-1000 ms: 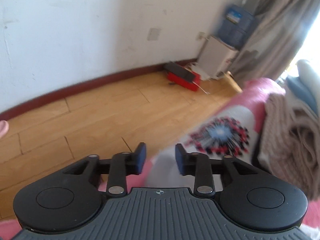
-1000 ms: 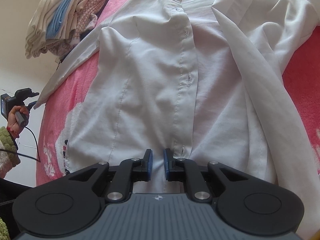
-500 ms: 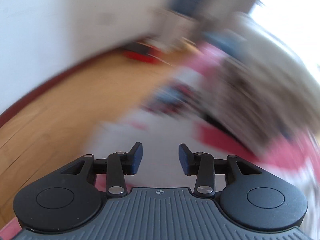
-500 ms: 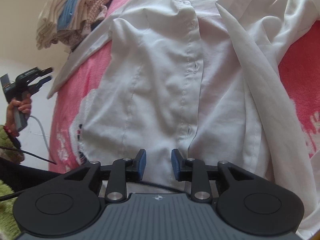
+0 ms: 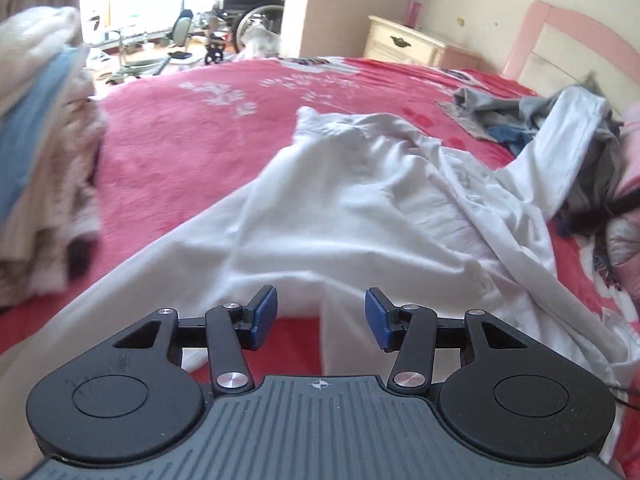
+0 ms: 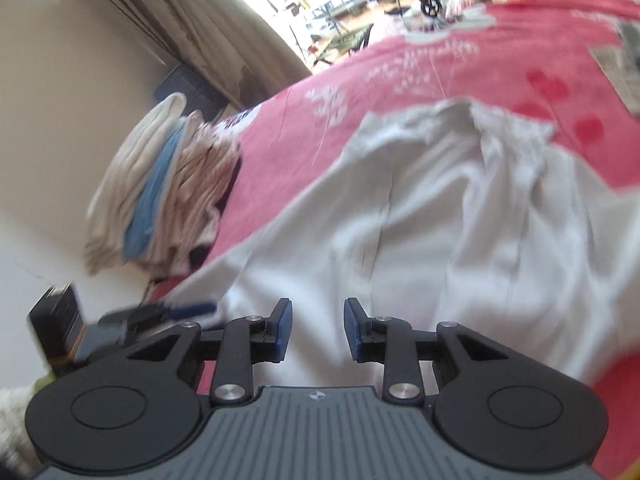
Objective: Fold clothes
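A white button shirt (image 5: 360, 208) lies spread and creased on the red bed cover (image 5: 192, 152). One sleeve (image 5: 568, 144) trails toward the headboard. My left gripper (image 5: 320, 310) hovers over the shirt's near edge; its jaws are opening and nothing is between the blue pads. In the right wrist view the same shirt (image 6: 460, 232) fills the middle. My right gripper (image 6: 317, 322) stands open above its near part, pads clear of the cloth. The left gripper (image 6: 172, 308) shows blurred at the lower left of that view.
A stack of folded clothes (image 5: 36, 168) sits at the left edge of the bed, also seen as a stack (image 6: 160, 192) in the right wrist view. Unfolded grey and blue garments (image 5: 520, 120) lie by the pink headboard (image 5: 560, 36). A nightstand (image 5: 404, 44) stands beyond.
The left gripper swung from facing the floor and wall round to the bed and shirt, its jaws widening. The right gripper's jaws parted at the shirt's hem, then it lifted and tilted up.
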Action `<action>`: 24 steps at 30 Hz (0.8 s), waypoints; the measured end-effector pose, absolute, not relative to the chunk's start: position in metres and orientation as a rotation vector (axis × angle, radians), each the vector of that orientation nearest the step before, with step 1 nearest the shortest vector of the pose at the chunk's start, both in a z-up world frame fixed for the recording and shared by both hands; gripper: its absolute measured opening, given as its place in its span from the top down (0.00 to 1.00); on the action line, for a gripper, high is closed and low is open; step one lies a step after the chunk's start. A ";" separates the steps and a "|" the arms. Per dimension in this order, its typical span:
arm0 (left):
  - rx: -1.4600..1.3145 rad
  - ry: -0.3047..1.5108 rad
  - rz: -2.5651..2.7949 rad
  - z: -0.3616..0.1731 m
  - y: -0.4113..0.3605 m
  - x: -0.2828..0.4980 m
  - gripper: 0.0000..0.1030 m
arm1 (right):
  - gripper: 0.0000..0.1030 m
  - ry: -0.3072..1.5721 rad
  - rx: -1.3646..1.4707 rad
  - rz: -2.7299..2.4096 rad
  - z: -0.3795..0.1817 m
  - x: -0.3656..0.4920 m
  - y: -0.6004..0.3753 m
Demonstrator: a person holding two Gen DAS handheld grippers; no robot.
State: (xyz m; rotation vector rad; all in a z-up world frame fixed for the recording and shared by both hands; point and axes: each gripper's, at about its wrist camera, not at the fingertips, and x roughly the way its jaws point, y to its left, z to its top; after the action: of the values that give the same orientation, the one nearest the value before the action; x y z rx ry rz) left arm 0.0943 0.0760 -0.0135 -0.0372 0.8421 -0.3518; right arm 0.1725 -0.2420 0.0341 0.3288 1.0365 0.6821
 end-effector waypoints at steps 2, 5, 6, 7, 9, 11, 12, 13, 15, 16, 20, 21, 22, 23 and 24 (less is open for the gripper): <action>-0.061 0.846 -0.358 -0.021 0.066 0.106 0.53 | 0.70 1.015 0.288 0.664 0.020 0.208 -0.218; -0.055 0.839 -0.344 -0.031 0.058 0.118 0.53 | 0.70 1.011 0.239 0.606 -0.011 0.258 -0.188; -0.047 0.838 -0.337 -0.034 0.057 0.120 0.53 | 0.70 1.016 0.241 0.580 -0.022 0.273 -0.182; -0.041 0.836 -0.326 -0.035 0.057 0.121 0.53 | 0.70 1.027 0.270 0.561 -0.032 0.286 -0.179; -0.054 0.844 -0.317 -0.039 0.059 0.122 0.53 | 0.70 1.042 0.333 0.543 -0.048 0.306 -0.176; -0.074 0.844 -0.313 -0.040 0.063 0.123 0.53 | 0.70 1.046 0.377 0.541 -0.060 0.321 -0.173; -0.080 0.833 -0.314 -0.039 0.065 0.122 0.53 | 0.70 1.047 0.388 0.542 -0.064 0.324 -0.171; -0.081 0.818 -0.314 -0.038 0.068 0.122 0.53 | 0.70 1.047 0.398 0.544 -0.069 0.328 -0.169; -0.075 0.784 -0.298 -0.034 0.075 0.126 0.53 | 0.72 1.050 0.409 0.548 -0.075 0.332 -0.166; -0.076 0.769 -0.287 -0.032 0.079 0.129 0.53 | 0.76 1.046 0.397 0.556 -0.073 0.330 -0.164; -0.139 0.755 -0.199 -0.034 0.107 0.154 0.52 | 1.00 0.992 0.355 0.570 -0.061 0.312 -0.169; -0.167 0.758 -0.178 -0.036 0.114 0.160 0.52 | 1.00 0.974 0.352 0.563 -0.057 0.306 -0.172; -0.194 0.760 -0.158 -0.037 0.121 0.166 0.52 | 1.00 0.961 0.359 0.548 -0.054 0.300 -0.178; -0.208 0.762 -0.142 -0.040 0.125 0.171 0.53 | 1.00 0.956 0.369 0.533 -0.053 0.295 -0.185; -0.213 0.764 -0.127 -0.043 0.128 0.175 0.52 | 1.00 0.955 0.364 0.515 -0.054 0.292 -0.190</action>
State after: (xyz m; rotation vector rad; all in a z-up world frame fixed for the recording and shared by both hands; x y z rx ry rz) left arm 0.1749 0.1281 -0.0426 -0.2133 0.7636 -0.1275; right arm 0.2918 -0.1897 -0.0537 0.3639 0.9554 0.5148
